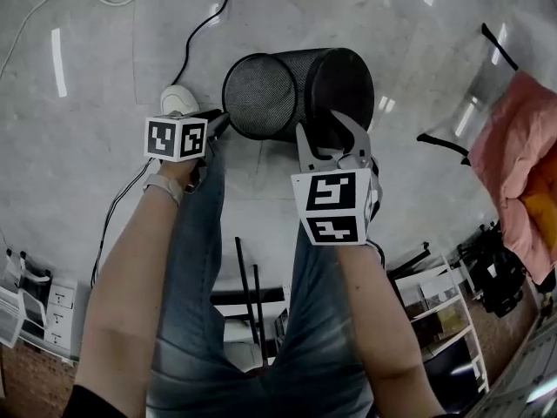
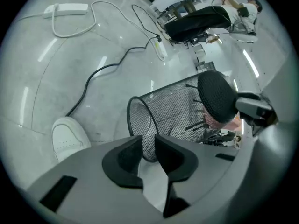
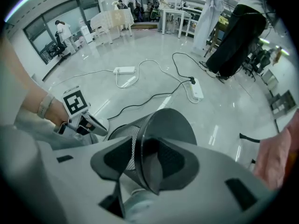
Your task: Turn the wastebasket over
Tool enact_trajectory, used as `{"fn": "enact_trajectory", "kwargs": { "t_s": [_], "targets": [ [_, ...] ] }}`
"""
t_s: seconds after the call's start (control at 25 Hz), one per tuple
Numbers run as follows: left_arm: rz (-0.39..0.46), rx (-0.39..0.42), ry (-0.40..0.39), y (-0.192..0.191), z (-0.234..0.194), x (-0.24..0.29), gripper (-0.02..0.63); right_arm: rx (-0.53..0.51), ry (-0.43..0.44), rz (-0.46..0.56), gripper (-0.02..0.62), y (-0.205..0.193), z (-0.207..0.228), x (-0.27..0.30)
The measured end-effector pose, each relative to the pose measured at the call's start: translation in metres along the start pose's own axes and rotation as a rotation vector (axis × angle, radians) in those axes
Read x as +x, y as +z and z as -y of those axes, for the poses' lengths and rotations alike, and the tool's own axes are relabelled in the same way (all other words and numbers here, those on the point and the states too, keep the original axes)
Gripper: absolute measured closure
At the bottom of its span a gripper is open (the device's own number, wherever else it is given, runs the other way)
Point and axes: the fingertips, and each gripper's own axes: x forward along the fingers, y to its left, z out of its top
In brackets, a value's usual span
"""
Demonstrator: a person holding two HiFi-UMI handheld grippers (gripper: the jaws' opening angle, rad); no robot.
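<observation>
Pinches the open wire rim in the narrowed jaws of the left gripper (image 1: 219,124), holds the black mesh wastebasket (image 1: 287,81) sideways over the floor (image 1: 87,129), clamps its solid base edge in the right gripper (image 1: 318,122); probably light, stiff, slightly slick, so best taken by those firm rims.

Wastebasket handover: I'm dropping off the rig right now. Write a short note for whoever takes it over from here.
Left tongs: shut on the open rim of the wastebasket.
Right tongs: shut on the edge of its solid base.
Wastebasket: black mesh, lying sideways over the floor. Whether it touches the floor cannot be told.
Done: gripped at both ends, tipped onto its side.
Left: complete the turn-over, set it down, let go. Mind the white shoe beside the rim.
</observation>
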Motion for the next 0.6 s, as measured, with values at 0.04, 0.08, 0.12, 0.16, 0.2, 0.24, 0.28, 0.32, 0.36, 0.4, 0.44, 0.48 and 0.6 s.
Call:
{"fn": "enact_trajectory", "kwargs": {
  "t_s": [0.04, 0.08, 0.12, 0.16, 0.2, 0.24, 0.28, 0.32, 0.36, 0.4, 0.44, 0.48, 0.6],
  "targets": [
    [0.010, 0.002, 0.001, 0.003, 0.000, -0.006, 0.520, -0.015, -0.006, -0.001, 0.420, -0.001, -0.002, 0.000],
    [0.020, 0.006, 0.003, 0.006, 0.000, -0.013, 0.520, -0.031, -0.013, -0.004, 0.420, -0.001, -0.004, -0.001],
    [0.030, 0.014, 0.006, 0.008, 0.000, -0.020, 0.520, -0.045, -0.020, -0.007, 0.420, -0.002, -0.006, -0.001],
    [0.039, 0.023, 0.011, 0.011, 0.000, -0.028, 0.520, -0.058, -0.023, -0.009, 0.420, -0.002, -0.010, -0.001],
    [0.048, 0.030, 0.017, 0.013, -0.001, -0.035, 0.520, -0.073, -0.025, -0.009, 0.420, -0.001, -0.015, -0.001],
    [0.058, 0.032, 0.021, 0.016, -0.002, -0.043, 0.520, -0.090, -0.025, -0.009, 0.420, 0.000, -0.021, 0.000],
    [0.068, 0.030, 0.019, 0.017, -0.004, -0.048, 0.520, -0.111, -0.027, -0.010, 0.420, 0.001, -0.028, 0.002],
    [0.079, 0.026, 0.016, 0.018, -0.005, -0.053, 0.520, -0.133, -0.031, -0.011, 0.420, 0.002, -0.034, 0.003],
    [0.089, 0.021, 0.013, 0.019, -0.007, -0.058, 0.520, -0.155, -0.037, -0.013, 0.420, 0.003, -0.041, 0.005],
    [0.098, 0.016, 0.010, 0.020, -0.008, -0.063, 0.520, -0.174, -0.041, -0.018, 0.420, 0.003, -0.048, 0.007],
    [0.104, 0.014, 0.008, 0.019, -0.009, -0.067, 0.520, -0.189, -0.044, -0.023, 0.421, 0.004, -0.055, 0.009],
    [0.107, 0.013, 0.007, 0.019, -0.009, -0.071, 0.520, -0.199, -0.042, -0.028, 0.422, 0.004, -0.062, 0.010],
    [0.116, 0.016, 0.010, 0.018, -0.013, -0.083, 0.520, -0.214, -0.032, -0.044, 0.428, 0.006, -0.080, 0.015]
  ]
}}
